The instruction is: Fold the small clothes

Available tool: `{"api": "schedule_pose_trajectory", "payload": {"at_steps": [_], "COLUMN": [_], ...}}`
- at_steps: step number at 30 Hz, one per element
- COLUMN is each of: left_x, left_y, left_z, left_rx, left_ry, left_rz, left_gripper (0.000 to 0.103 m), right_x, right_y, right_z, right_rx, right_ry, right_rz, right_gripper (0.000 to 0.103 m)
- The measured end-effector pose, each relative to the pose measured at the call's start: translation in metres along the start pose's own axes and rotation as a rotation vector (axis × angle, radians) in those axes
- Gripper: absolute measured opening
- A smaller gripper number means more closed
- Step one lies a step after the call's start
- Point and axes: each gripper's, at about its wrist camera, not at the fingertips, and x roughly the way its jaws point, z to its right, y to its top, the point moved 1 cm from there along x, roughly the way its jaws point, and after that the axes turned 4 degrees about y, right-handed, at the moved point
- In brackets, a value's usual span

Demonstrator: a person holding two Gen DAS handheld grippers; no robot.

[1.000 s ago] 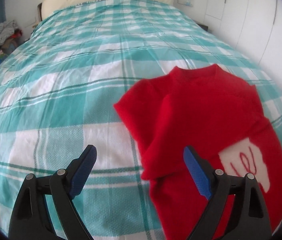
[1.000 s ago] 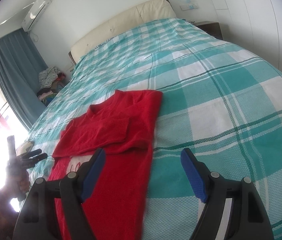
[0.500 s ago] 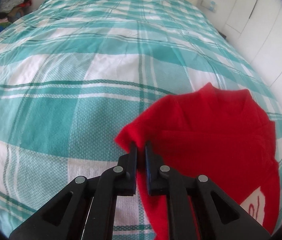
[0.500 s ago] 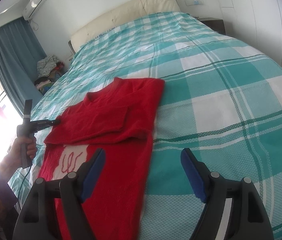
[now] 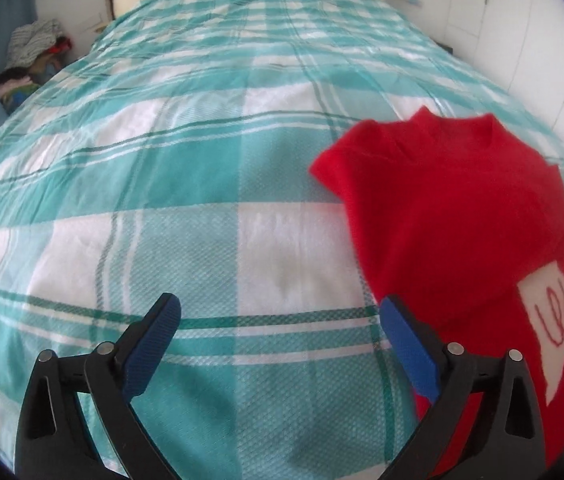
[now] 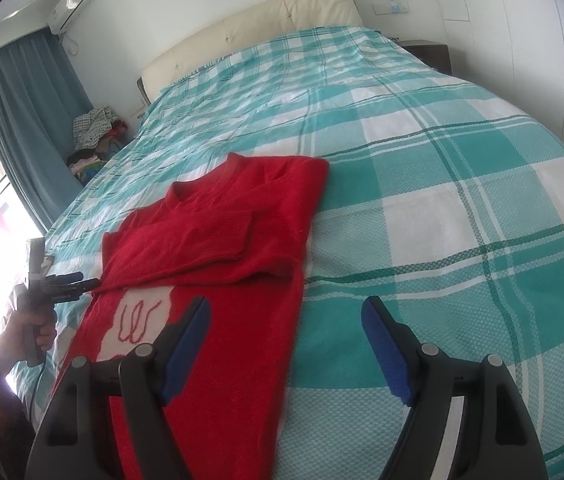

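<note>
A small red sweater (image 5: 461, 208) lies flat on the teal checked bedspread (image 5: 162, 160), both sleeves folded across its chest and a white patch (image 5: 553, 320) with a red scribble lower down. My left gripper (image 5: 280, 302) hovers over bare bedspread just left of the sweater, jaws opening wide with nothing between them. In the right wrist view the sweater (image 6: 222, 232) sits left of centre, and a hand (image 6: 30, 332) holds the left gripper (image 6: 78, 282) at its left edge. My right gripper (image 6: 285, 304) stands open above the sweater's lower right edge, holding nothing.
A cream headboard (image 6: 250, 28) closes the far end of the bed. A pile of clothes (image 6: 94, 132) sits beside a blue curtain (image 6: 30, 100) on the left. White wardrobe doors (image 5: 541, 40) and a dark nightstand (image 6: 429, 52) line the right side.
Half a second ago the left gripper was shut on the sweater's left shoulder fold; it has let go, opened wide and drawn back to the left. The right gripper has stayed put.
</note>
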Motion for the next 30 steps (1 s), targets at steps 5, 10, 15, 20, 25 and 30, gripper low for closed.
{"api": "schedule_pose_trajectory", "payload": {"at_steps": [5,10,15,20,25,30], "left_x": [0.033,0.032,0.033,0.032,0.033,0.033], "left_y": [-0.028,-0.030,-0.030,-0.031,-0.030,-0.030], "left_z": [-0.044,-0.038,-0.021,-0.026,-0.024,-0.025], "left_rx": [-0.141,-0.110,-0.039,-0.057,-0.056,-0.055], "left_ry": [-0.033,-0.015,0.090,0.070,0.071,0.073], "left_rz": [-0.081,-0.060,-0.054,-0.056,-0.057,-0.056], "left_gripper": [0.103,0.103,0.103,0.103,0.103,0.103], "right_x": [0.004,0.005,-0.013,-0.020,-0.006,0.011], "right_y": [-0.001,-0.007,-0.014,-0.023,-0.033,-0.046], "right_z": [0.004,0.009,0.004,-0.005,-0.014,-0.022], "right_rx": [-0.009,-0.022,-0.045,-0.077,-0.066,-0.092], "right_ry": [-0.030,-0.095,-0.133,-0.190,-0.227,-0.254], "right_rz": [0.012,0.025,0.082,0.118,0.102,0.057], "right_gripper": [0.077,0.077,0.077,0.077,0.077,0.077]}}
